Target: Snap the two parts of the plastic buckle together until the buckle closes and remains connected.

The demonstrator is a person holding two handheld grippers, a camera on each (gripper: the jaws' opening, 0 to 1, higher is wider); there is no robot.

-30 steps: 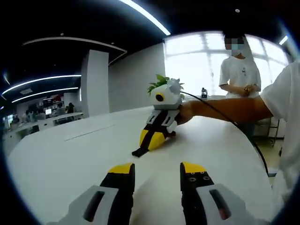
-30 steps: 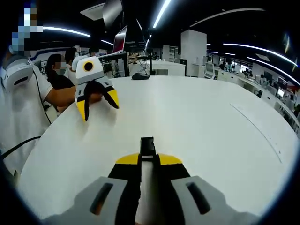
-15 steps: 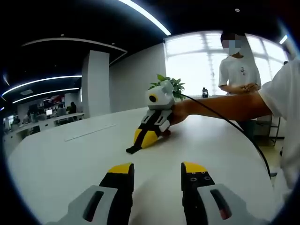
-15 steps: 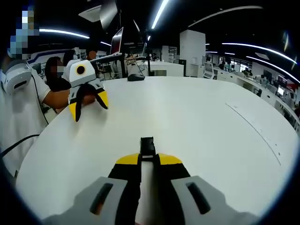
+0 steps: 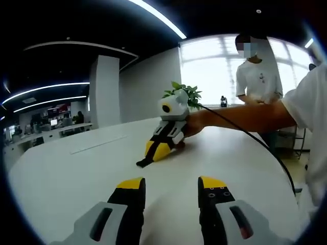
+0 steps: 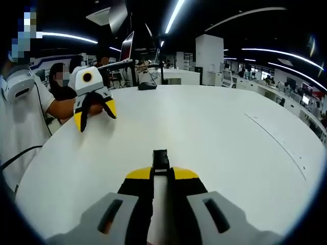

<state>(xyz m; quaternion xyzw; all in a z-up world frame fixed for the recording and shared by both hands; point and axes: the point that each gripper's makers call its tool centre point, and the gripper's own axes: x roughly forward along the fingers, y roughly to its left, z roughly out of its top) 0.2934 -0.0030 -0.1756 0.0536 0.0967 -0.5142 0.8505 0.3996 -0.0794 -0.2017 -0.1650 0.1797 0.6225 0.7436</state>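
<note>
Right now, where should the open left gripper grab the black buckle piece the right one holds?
Probably its free end: the black plastic buckle piece pokes beyond the shut right gripper, the rest clamped. Bring the open left gripper head-on, across its narrow sides.

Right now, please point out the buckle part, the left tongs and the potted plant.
buckle part (image 6: 161,159): right gripper view, black end protruding past the tips.
left tongs (image 6: 95,111): right gripper view, gap between yellow tips.
potted plant (image 5: 190,94): left gripper view, green leaves.

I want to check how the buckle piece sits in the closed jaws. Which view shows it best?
The right gripper view: the black buckle piece juts out close up from the right gripper, clamped between its shut jaws. In the left gripper view, it is a small dark tip at that gripper's far end.
</note>
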